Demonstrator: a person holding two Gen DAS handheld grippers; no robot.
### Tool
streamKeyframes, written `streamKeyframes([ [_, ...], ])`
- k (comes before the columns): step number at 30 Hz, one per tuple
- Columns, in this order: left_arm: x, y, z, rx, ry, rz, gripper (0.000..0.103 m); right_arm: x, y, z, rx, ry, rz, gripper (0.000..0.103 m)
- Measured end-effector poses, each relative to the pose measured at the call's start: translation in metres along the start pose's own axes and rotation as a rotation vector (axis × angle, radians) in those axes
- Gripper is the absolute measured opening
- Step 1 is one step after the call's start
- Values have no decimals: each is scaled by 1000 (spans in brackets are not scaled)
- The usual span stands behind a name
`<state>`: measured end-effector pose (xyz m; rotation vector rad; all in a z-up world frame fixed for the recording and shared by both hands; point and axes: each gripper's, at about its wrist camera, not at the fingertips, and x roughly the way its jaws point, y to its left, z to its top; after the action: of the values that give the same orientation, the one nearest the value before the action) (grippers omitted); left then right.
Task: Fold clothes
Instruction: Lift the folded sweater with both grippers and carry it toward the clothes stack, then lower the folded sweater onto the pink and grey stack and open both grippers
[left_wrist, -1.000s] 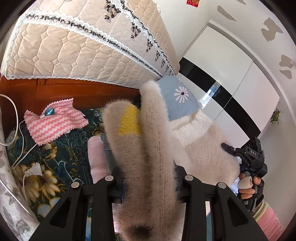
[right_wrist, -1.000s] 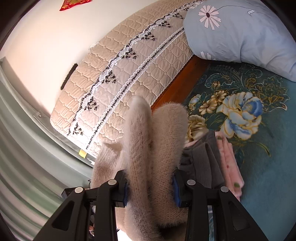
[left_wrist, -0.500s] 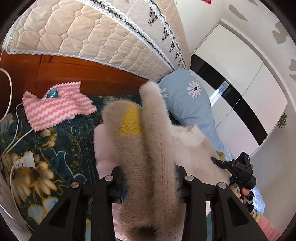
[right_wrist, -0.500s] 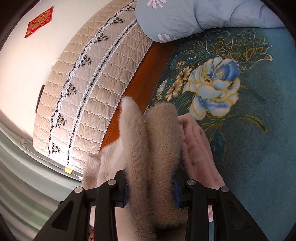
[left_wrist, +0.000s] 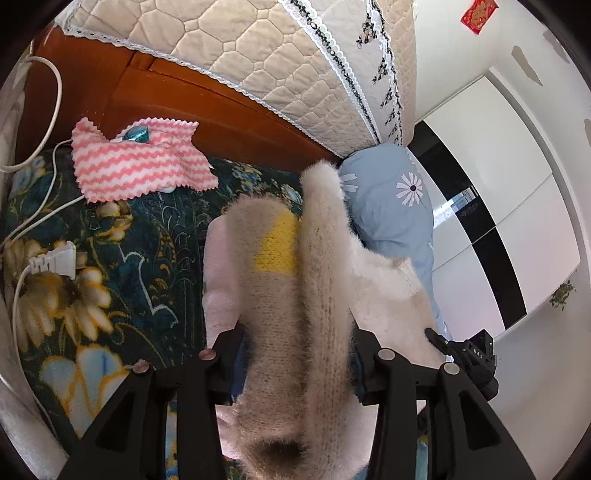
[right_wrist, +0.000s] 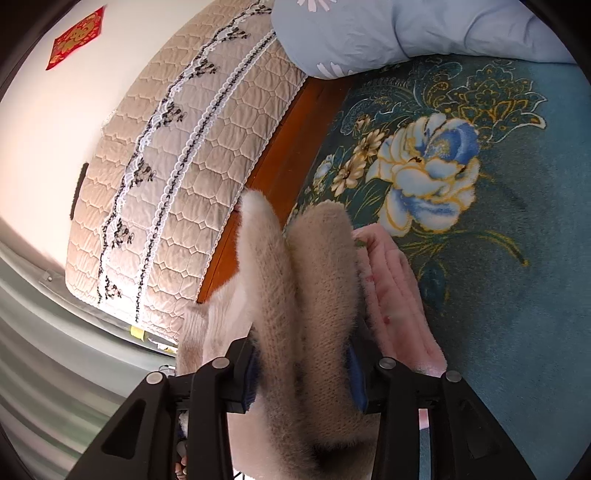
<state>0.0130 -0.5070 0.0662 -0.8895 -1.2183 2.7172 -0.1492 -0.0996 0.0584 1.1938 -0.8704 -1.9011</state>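
Observation:
A fuzzy beige sweater (left_wrist: 295, 314) with a yellow patch (left_wrist: 277, 247) is bunched between the jaws of my left gripper (left_wrist: 295, 365), which is shut on it. My right gripper (right_wrist: 303, 373) is shut on another fold of the same sweater (right_wrist: 306, 295). The sweater hangs just above a folded pink garment (right_wrist: 395, 295), which also shows in the left wrist view (left_wrist: 219, 291), on the floral bedspread (right_wrist: 498, 258). My right gripper shows at the right of the left wrist view (left_wrist: 476, 358).
A pink-and-white zigzag cloth (left_wrist: 140, 162) lies by the wooden headboard (left_wrist: 192, 96). A blue daisy pillow (left_wrist: 391, 206) lies at the bed's head. White cables and a plug (left_wrist: 55, 262) lie at the left. A quilted cover (right_wrist: 177, 166) drapes the headboard. A wardrobe (left_wrist: 498, 206) stands at the right.
Both grippers have carried the sweater down and forward over the folded pink garment. The grey garment seen earlier beside it is out of view.

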Motion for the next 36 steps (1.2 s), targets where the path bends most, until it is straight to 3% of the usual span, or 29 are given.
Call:
streamKeyframes([
  [4,-21,-6,3,1,-38,36,49,-16,1,6,4,-24,-35,43],
  [11,-53,-46,8,153,-84,76,49,-72,24,29,-64,-128,-151,43],
  [14,-38,-79,0,248,-45,81,49,-68,64,23,-195,-126,-224,43],
  [18,-20,-101,-19,369,-30,128,49,-36,120,-8,-428,-19,-265,43],
  [21,-11,-83,-25,344,14,135,49,-10,139,-41,-649,65,-335,42],
  [22,-9,-78,-25,337,25,143,49,-4,138,-45,-666,71,-356,42],
  [28,7,-70,-26,349,36,153,49,27,108,-36,-562,94,-393,42],
  [36,23,-58,-26,339,37,149,49,45,99,-28,-527,107,-404,41],
])
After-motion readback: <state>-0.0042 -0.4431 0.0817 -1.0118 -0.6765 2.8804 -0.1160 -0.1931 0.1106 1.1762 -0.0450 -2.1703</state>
